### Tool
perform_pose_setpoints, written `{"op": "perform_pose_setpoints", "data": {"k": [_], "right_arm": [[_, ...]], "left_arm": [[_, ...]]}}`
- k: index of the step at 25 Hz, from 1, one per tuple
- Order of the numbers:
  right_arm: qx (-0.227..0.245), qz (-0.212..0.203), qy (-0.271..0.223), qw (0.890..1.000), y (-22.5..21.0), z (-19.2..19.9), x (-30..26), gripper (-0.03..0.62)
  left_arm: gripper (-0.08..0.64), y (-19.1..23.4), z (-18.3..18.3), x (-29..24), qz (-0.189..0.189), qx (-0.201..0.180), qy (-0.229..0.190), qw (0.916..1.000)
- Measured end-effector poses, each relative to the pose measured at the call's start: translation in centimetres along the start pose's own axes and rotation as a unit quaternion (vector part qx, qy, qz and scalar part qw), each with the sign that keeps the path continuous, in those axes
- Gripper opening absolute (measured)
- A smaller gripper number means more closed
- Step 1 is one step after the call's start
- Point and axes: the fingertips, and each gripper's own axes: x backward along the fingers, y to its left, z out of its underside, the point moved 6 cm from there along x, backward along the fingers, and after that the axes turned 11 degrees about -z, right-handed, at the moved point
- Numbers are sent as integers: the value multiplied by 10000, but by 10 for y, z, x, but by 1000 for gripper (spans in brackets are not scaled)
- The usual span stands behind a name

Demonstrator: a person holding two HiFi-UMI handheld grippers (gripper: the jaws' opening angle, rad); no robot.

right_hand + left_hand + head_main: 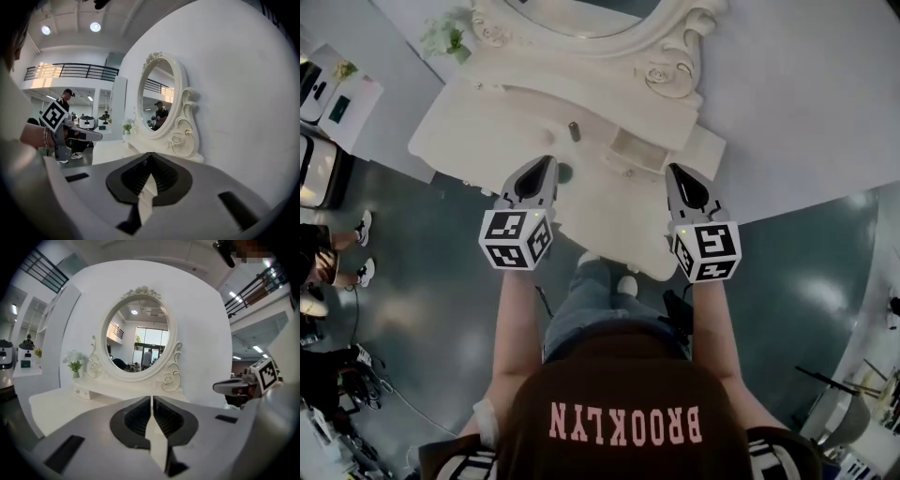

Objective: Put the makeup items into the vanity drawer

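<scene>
A white vanity table (487, 131) with an oval mirror (138, 341) stands in front of me. On its top lies a small dark tube (575, 131), and a dark round item (565, 172) rests beside my left gripper's tip. A small drawer (630, 150) stands pulled out below the mirror base. My left gripper (546, 164) hovers over the table's front, its jaws shut with nothing between them (152, 399). My right gripper (675, 171) is level with it to the right, over the front right part, also shut and empty (150, 154).
A vase of flowers (445, 37) sits at the vanity's back left corner. A white side table (337, 94) with machines stands at far left. Seated people's feet (364, 272) rest on the dark floor to the left. A white wall (806, 84) backs the vanity.
</scene>
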Motion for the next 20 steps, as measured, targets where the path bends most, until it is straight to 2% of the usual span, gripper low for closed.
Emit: {"op": "perform_pose_setpoints", "data": {"k": [4, 6, 7, 12, 14, 16, 20], "right_arm": [[-120, 358, 99, 9992, -10, 1, -13, -6], [-196, 516, 170, 9983, -16, 4, -18, -6], [-236, 592, 211, 9977, -19, 6, -20, -6], [-464, 917, 416, 9938, -27, 20, -26, -6], [-543, 1010, 504, 9921, -28, 27, -29, -6], [-639, 1074, 603, 9903, -27, 36, -30, -6], [-804, 1086, 825, 9874, -18, 58, -31, -6]], "left_arm": [[23, 13, 3, -37, 486, 11, 337, 9982], [230, 16, 7, -56, 714, 85, 501, 9962], [264, 18, 11, -64, 780, 115, 605, 9951], [264, 32, 34, -90, 807, 86, 1276, 9885], [236, 37, 44, -96, 806, -30, 1471, 9858], [209, 41, 56, -98, 798, -187, 1657, 9828], [207, 43, 86, -96, 877, -299, 1997, 9755]]}}
